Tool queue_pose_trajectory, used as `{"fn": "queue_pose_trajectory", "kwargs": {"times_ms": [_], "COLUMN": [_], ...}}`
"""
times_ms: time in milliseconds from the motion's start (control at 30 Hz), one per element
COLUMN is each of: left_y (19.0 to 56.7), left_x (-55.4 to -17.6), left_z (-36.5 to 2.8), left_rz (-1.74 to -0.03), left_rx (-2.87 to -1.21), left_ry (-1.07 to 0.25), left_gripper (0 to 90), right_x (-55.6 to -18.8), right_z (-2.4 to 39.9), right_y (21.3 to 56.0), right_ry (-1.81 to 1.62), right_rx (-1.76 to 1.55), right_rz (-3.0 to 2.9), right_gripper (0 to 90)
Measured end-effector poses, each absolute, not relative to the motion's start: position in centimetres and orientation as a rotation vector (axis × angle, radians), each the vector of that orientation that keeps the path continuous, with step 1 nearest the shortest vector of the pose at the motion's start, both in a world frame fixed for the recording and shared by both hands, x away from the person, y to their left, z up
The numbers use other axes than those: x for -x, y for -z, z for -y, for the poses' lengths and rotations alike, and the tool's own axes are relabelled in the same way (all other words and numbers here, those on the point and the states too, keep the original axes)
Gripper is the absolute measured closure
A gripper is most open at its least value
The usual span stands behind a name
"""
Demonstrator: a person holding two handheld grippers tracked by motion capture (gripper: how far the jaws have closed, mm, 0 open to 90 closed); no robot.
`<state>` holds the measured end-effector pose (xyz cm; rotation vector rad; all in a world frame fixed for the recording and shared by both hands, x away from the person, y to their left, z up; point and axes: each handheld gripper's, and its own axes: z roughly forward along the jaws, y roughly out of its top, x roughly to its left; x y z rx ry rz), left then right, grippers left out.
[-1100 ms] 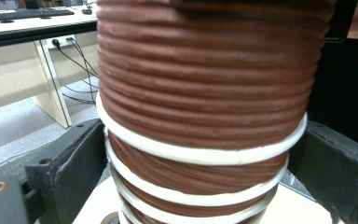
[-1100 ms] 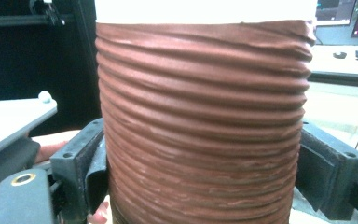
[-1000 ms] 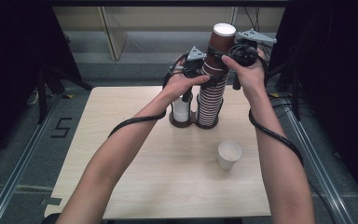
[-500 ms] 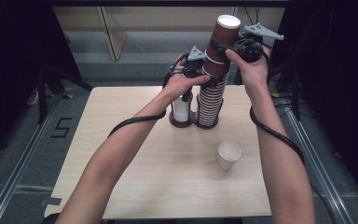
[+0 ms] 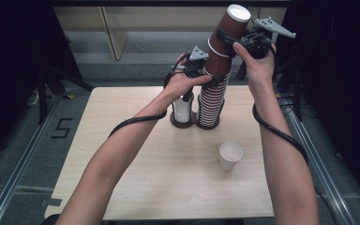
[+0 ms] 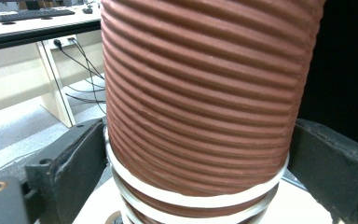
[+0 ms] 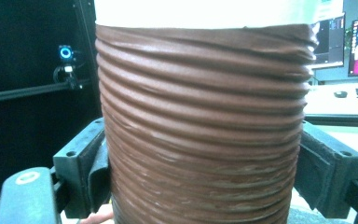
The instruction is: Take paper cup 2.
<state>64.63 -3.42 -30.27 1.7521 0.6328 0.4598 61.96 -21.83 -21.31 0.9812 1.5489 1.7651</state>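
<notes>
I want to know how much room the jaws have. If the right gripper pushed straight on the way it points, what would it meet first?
The brown ribbed cup it is pulling off the stack. The right gripper has that cup between its jaws, which have just been closing and look pressed to its sides, so there is probably no free way ahead.

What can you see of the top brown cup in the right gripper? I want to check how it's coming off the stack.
The top brown cup looks like ribbed brown paper with a white rolled rim and white inside. It tilts, mouth up and away, raised off the tall stack of cups but with its base still over it. The right gripper clamps its ribbed wall, with jaws that have just been closing, dented slightly in the right gripper view. The left gripper clamps the stack below.
</notes>
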Motion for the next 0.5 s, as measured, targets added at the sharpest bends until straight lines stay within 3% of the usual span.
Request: {"fn": "queue_pose_trajectory", "kwargs": {"times_ms": [500], "left_y": [30.16], "left_x": [-64.71], "left_z": [3.52], "left_rz": [-0.624], "left_rx": [-1.762], "left_ry": [-0.467], "left_gripper": [5.1], "right_x": [-61.22], "right_z": [22.59], "right_y": [20.34], "right_ry": [-1.814], "right_rx": [-0.96], "right_rz": [-1.497], "right_gripper": [17.0]}}
